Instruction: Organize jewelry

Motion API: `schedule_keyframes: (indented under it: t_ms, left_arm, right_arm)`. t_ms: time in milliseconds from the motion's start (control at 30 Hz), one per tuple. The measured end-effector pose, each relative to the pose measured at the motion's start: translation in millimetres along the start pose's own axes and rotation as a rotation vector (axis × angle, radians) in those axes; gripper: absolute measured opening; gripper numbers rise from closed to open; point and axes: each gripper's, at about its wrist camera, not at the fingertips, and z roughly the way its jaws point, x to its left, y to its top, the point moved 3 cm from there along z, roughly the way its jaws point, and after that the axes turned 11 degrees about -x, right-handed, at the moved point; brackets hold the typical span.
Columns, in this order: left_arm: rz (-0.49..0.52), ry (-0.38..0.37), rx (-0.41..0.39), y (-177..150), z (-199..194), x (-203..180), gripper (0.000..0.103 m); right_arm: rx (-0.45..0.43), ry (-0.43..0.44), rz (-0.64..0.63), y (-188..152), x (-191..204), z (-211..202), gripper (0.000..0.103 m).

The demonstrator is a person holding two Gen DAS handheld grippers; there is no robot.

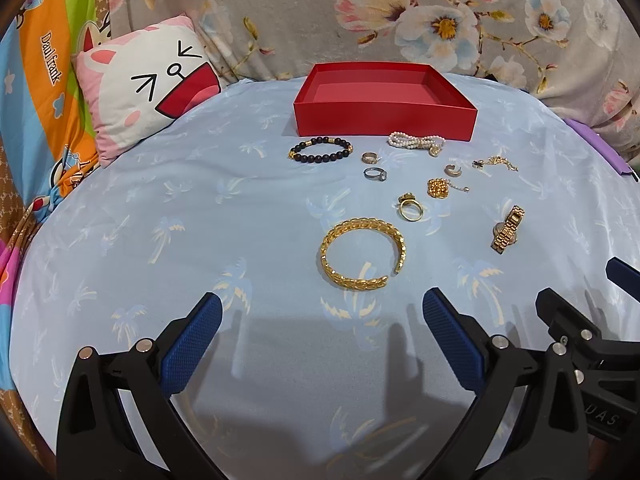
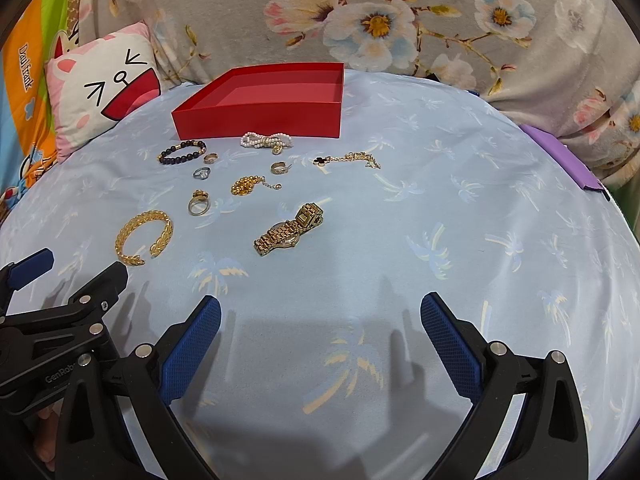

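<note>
Nothing sorted yet: your red cardboard box [image 1: 384, 98] sits empty, all jewelry lies on the blue palm-print bedsheet [image 2: 440, 208] near it, both claws, left claw [image 1: 322, 330] and right claw [image 2: 320, 330], spread apart, holding nothing.

Small ring [image 1: 453, 170] details indistinct.

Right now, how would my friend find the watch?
Start at the red box at the back of the blue sheet. Come toward the front, past the pearls and small rings; the watch lies nearest the middle. It alone has a round face on a flat gold link band, unlike the open gold bangle to its left.
</note>
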Motion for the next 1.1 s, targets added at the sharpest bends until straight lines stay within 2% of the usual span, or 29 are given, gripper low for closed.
schedule_keyframes:
  t_ms: [1100]
  left_arm:
    - [0.002,0.002,-0.002,-1.9,-1.5,-4.0,0.098]
  right_arm:
    - [-0.002,0.001,0.000,-0.5,-0.6,0.0,0.098]
